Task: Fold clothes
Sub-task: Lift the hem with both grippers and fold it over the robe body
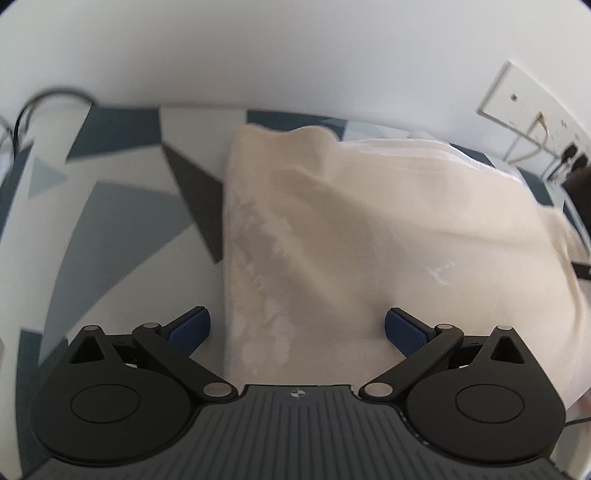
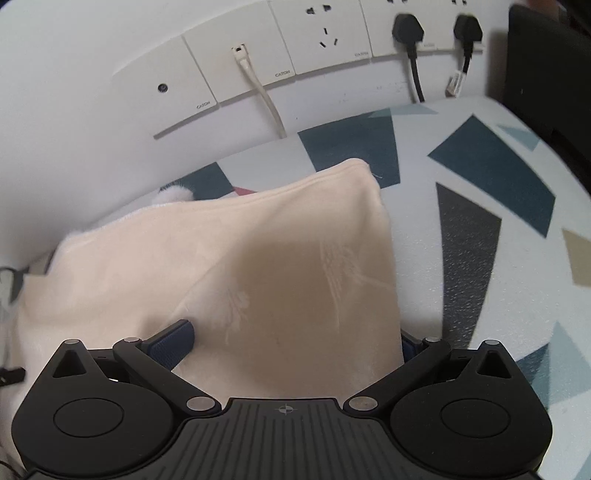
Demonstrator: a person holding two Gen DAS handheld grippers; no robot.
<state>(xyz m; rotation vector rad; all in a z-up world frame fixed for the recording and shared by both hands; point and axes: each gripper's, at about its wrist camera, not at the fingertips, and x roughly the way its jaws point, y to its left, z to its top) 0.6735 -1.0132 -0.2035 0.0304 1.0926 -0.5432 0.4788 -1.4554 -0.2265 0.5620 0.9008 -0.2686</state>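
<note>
On the bench with a geometric blue and grey cover [image 1: 122,206], the soft, light cream fleece garment [image 1: 351,229] looks limp and easy to bunch, so I judge its hemmed edge the best hold for the left gripper [image 1: 297,328] and right gripper [image 2: 295,338], both with fingers apart.

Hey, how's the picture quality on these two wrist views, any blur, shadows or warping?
Left wrist view: the cream cloth and patterned table cover look soft and smeared, and the fisheye bends the table edge. Right wrist view: sharper, the wall sockets read clearly, and a dark shadow falls on the cloth just ahead of the right claw.
</note>
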